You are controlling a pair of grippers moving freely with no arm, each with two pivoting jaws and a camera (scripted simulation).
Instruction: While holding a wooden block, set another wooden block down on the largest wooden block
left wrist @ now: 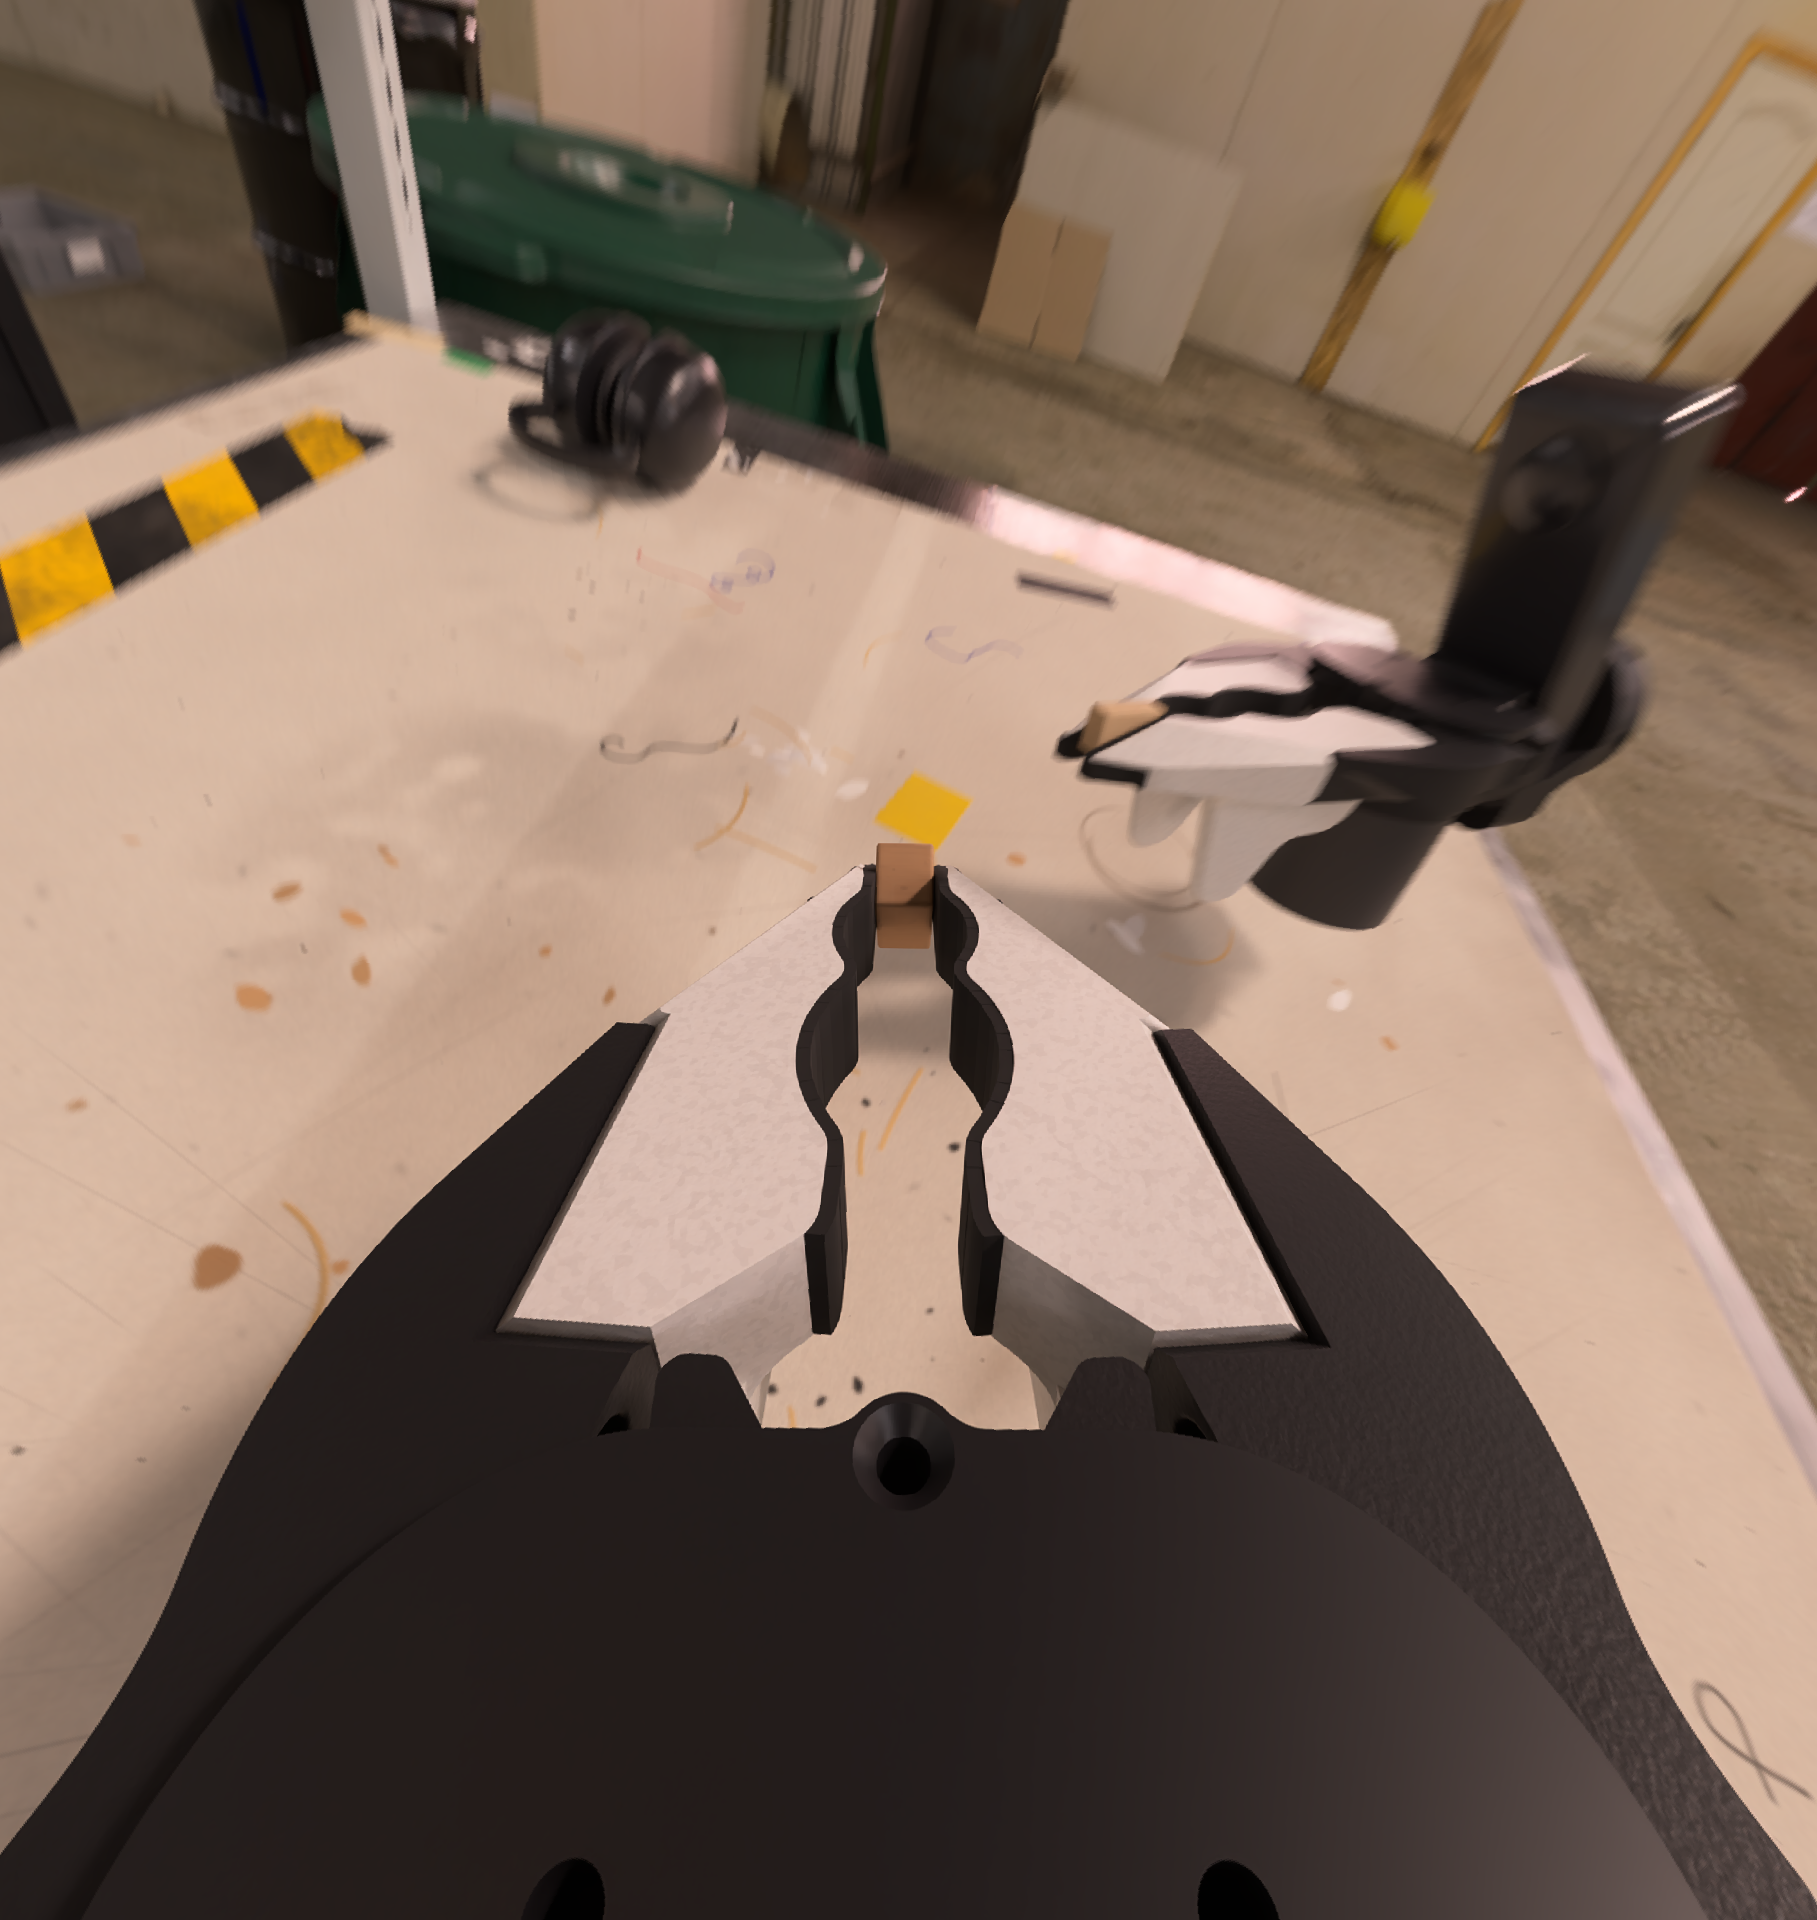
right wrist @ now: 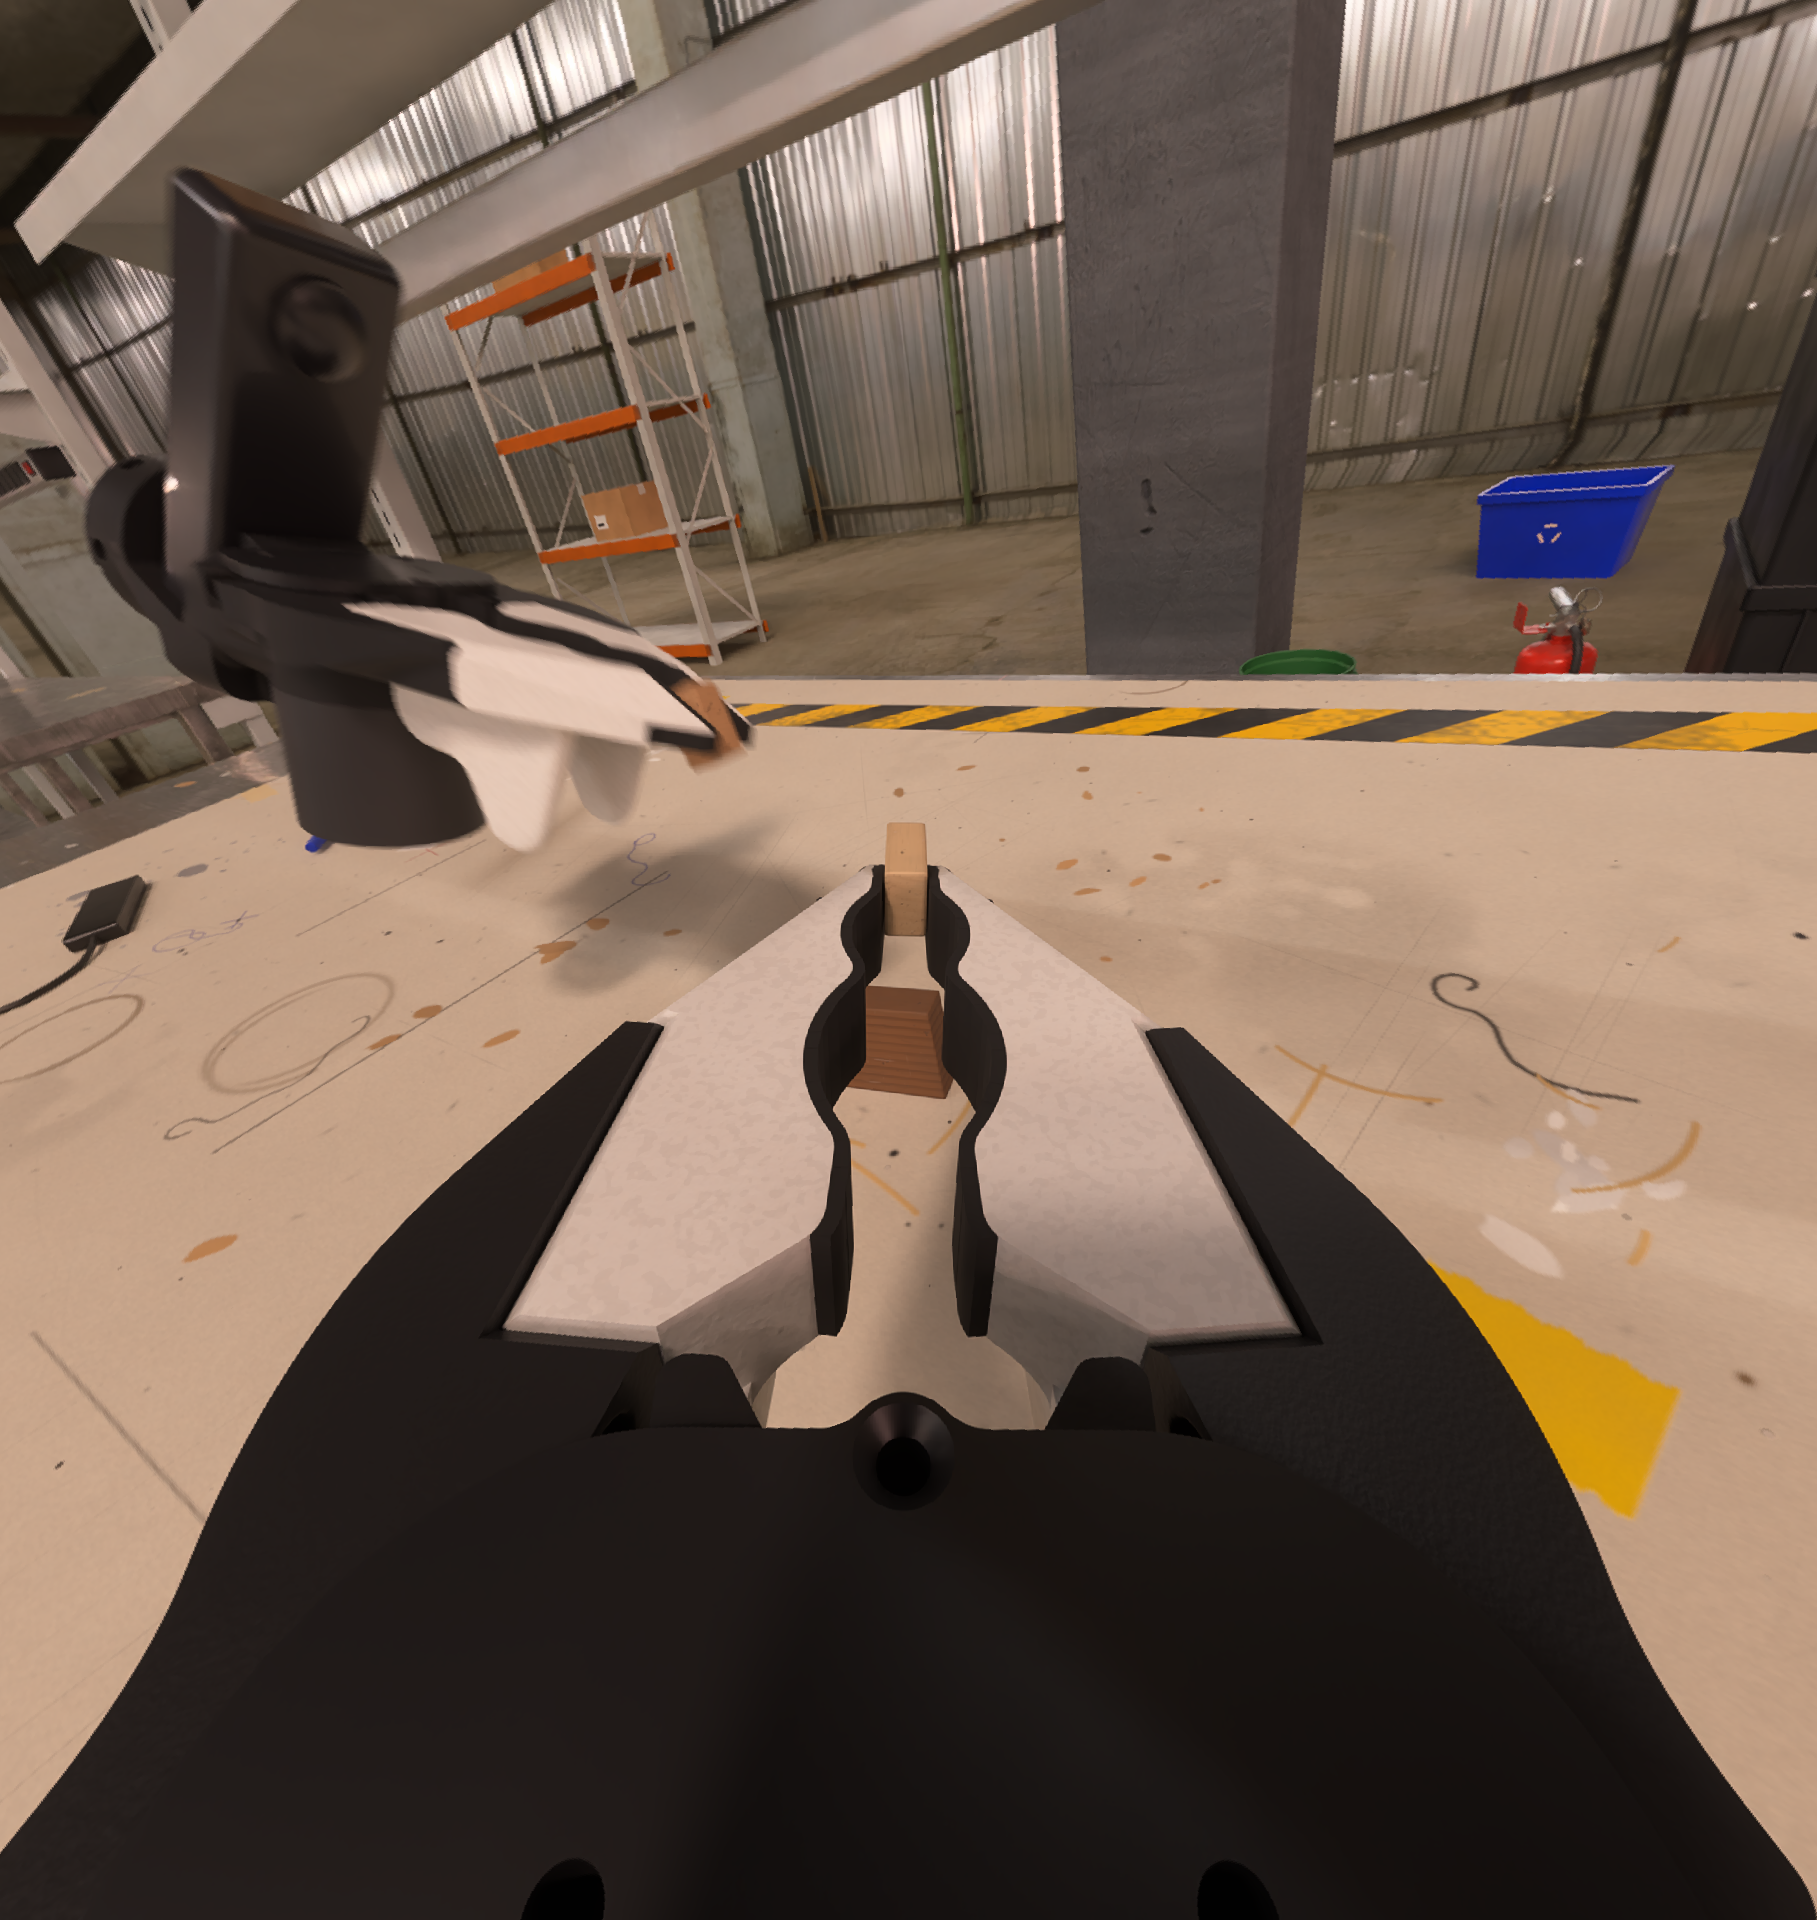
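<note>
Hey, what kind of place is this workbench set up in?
Likely a warehouse or workshop: corrugated metal walls, an orange-and-white storage rack, and hazard-striped tape on the table.

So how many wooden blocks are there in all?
3. A tan block is pinched in the left gripper, a pale block in the right gripper, and a darker brown block sits on the table below. Others may be hidden.

Three wooden blocks.
The dark ridged block [right wrist: 899, 1055] rests on the table [right wrist: 1195, 883]; above it, a pale block [right wrist: 905, 878] and a tan block [left wrist: 902, 899] are held aloft.
</note>
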